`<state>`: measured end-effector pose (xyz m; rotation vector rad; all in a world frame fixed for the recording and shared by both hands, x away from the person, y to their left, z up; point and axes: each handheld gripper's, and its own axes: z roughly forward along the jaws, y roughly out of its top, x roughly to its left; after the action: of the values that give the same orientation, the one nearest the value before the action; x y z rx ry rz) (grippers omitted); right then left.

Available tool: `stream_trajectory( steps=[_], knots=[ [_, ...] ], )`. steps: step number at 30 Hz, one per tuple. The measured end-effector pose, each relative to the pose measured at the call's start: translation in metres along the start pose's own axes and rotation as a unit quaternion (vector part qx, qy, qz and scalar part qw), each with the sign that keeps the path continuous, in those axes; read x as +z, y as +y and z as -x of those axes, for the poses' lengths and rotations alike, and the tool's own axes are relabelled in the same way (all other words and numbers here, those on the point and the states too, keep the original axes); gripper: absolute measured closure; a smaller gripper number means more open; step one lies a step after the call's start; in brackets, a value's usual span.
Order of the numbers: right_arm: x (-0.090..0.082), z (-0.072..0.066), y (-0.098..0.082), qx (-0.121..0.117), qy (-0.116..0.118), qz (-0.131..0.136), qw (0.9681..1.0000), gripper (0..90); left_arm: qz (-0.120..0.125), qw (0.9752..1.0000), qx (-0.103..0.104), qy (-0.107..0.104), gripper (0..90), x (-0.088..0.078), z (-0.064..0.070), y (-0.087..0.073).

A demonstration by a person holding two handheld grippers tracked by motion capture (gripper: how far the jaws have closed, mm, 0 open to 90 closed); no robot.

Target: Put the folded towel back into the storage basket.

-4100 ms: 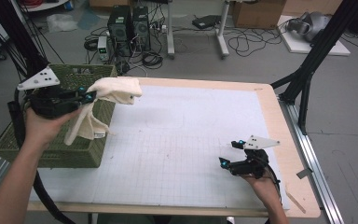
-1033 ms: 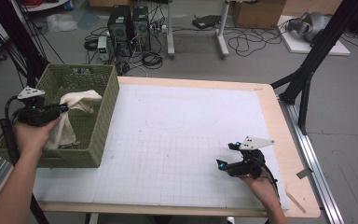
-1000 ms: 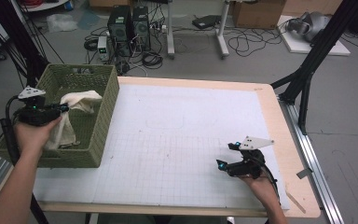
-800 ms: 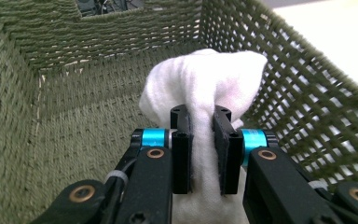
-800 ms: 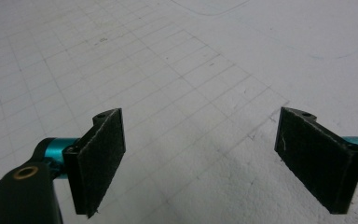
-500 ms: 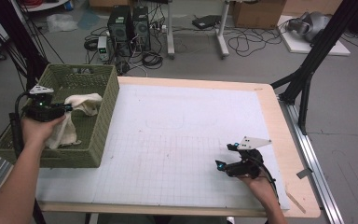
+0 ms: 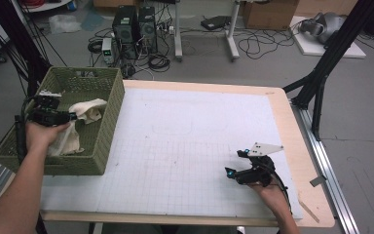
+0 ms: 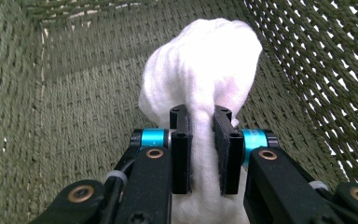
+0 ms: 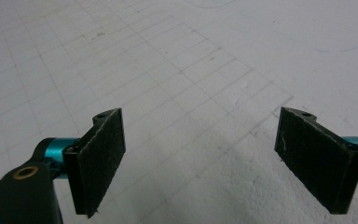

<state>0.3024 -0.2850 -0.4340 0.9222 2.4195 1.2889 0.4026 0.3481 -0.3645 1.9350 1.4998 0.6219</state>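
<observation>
Basket (image 7: 100, 141) of green weave stands at the bench's (image 7: 292, 122) left edge. Inside it the left claw (image 7: 67, 117) is clamped on a white cloth (image 7: 90, 109), its pads pressed tight with the fabric pinched between them; the cloth bulges out past the tips and hangs near the basket's right wall. Far right, the right claw (image 7: 233, 163) rests low over the gridded white mat (image 7: 185, 146), jaws spread wide with nothing between them.
</observation>
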Motion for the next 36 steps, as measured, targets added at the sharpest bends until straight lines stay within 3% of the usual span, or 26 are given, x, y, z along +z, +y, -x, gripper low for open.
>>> stream_trajectory(
  steps=[3,8,14,19,22,25,30,36],
  knots=[
    [0.000,0.000,0.000,-0.002,0.000,0.001,1.0000,15.4,0.004,1.0000,-0.007,0.002,79.0,-0.003,-0.003,0.000],
    [0.001,0.000,0.000,-0.003,-0.001,0.000,1.0000,15.4,0.044,0.9988,-0.021,-0.006,79.2,-0.009,-0.003,0.001],
    [0.001,0.000,0.000,-0.004,-0.001,0.001,1.0000,15.4,0.088,0.9943,-0.056,-0.025,79.2,-0.012,-0.003,0.004],
    [0.001,0.000,0.000,-0.003,0.001,-0.002,1.0000,15.5,0.111,0.9886,-0.092,-0.043,79.2,-0.012,-0.003,0.006],
    [0.002,0.000,0.000,-0.003,0.002,-0.004,1.0000,15.5,0.104,0.9885,-0.102,-0.042,79.2,-0.010,-0.003,0.007],
    [0.002,-0.001,0.000,-0.003,0.002,-0.004,1.0000,15.5,0.071,0.9916,-0.106,-0.022,79.2,-0.007,-0.001,0.007],
    [0.002,-0.001,0.000,-0.004,0.002,-0.006,1.0000,15.5,0.045,0.9928,-0.111,-0.004,79.3,-0.007,-0.002,0.007],
    [0.004,-0.001,0.000,-0.005,0.001,-0.007,1.0000,15.4,0.030,0.9943,-0.102,0.005,79.2,-0.007,-0.004,0.006]
  ],
)
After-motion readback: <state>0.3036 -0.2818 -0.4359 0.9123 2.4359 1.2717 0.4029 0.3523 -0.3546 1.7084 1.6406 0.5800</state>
